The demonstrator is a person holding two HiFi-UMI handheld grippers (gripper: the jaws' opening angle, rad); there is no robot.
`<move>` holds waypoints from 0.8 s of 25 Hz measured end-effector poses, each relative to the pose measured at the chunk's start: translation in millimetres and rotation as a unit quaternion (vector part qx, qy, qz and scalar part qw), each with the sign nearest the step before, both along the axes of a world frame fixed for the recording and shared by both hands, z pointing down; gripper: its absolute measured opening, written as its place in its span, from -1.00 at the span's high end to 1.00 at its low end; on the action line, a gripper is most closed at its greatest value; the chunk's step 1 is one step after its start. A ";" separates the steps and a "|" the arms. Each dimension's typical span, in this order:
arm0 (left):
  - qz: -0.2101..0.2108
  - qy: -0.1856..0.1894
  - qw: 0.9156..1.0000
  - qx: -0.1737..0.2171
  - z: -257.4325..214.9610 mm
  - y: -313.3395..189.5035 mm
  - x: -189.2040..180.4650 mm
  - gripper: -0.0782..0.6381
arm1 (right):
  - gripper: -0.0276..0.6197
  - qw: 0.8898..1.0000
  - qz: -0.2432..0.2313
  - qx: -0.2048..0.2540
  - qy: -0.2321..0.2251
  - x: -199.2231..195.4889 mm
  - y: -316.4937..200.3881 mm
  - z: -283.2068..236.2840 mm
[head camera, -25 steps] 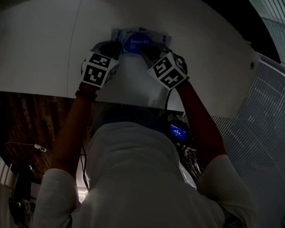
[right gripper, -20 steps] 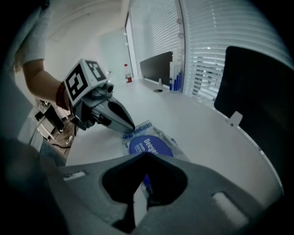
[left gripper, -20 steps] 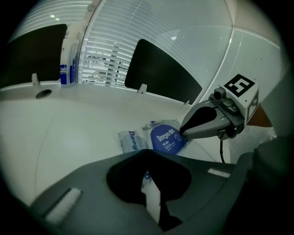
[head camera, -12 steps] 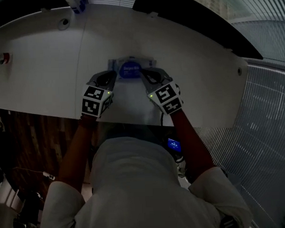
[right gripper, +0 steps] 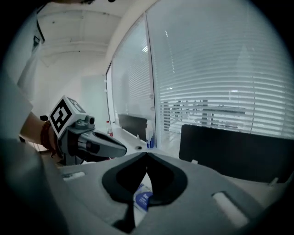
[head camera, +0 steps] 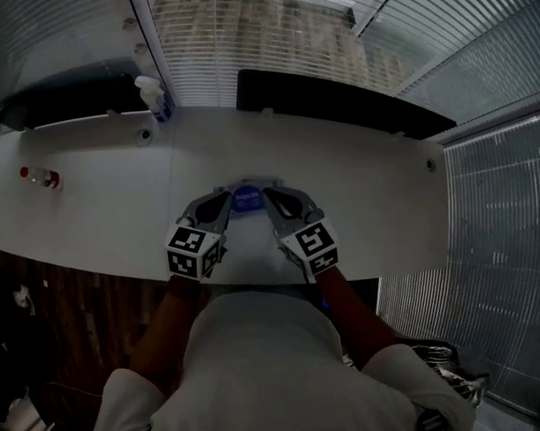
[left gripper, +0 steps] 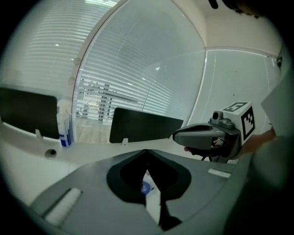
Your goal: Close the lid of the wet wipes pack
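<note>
The wet wipes pack point(head camera: 245, 199) lies flat on the white table point(head camera: 357, 181), and its blue oval lid looks down. My left gripper point(head camera: 225, 199) and right gripper point(head camera: 269, 196) hang side by side above the pack's near edge, both shut with nothing in them. In the left gripper view the jaws point(left gripper: 147, 151) meet at their tips, and a slice of the pack point(left gripper: 146, 187) shows far below through the gap. The right gripper view shows the same: touching jaws point(right gripper: 147, 154) over the pack point(right gripper: 143, 198).
A spray bottle point(head camera: 155, 97) stands at the table's far left. A black panel point(head camera: 337, 102) runs along the far edge, in front of window blinds. A small red-capped bottle point(head camera: 39, 177) lies at the left end. A cable hole point(head camera: 144, 133) sits near the spray bottle.
Both grippers have lifted up off the wipes pack together and now point more level. The head view has pulled back and shows the whole table.
</note>
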State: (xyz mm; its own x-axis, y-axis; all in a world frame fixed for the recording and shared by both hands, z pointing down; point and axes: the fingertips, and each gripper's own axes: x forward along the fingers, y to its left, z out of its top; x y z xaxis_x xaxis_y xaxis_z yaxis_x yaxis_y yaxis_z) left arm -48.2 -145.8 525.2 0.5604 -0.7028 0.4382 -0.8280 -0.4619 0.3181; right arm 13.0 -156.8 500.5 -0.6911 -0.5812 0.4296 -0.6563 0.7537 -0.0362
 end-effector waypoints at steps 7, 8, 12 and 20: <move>0.008 0.043 0.997 0.066 -87.1 17.2 24.4 0.77 | 0.91 0.994 0.028 0.044 -0.098 6.4 21.3 -88.8; 0.008 0.050 0.996 0.078 -99.5 18.4 27.5 0.77 | 0.91 0.992 0.031 0.054 -0.113 8.1 23.4 -103.0; 0.016 0.057 0.991 0.121 -138.2 26.8 36.6 0.77 | 0.91 0.985 0.036 0.084 -0.146 12.4 35.2 -144.8; 0.000 0.081 0.981 0.176 -186.3 43.9 34.3 0.77 | 0.91 0.977 0.029 0.111 -0.180 12.7 59.9 -190.4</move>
State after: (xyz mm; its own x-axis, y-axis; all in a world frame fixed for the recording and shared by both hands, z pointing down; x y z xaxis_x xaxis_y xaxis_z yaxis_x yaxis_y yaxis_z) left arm -13.9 -101.9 338.9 0.6035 -0.7940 0.0736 -0.7790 -0.5674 0.2669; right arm 25.7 -96.9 310.1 -0.7375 -0.6749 0.0248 -0.6729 0.7311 -0.1125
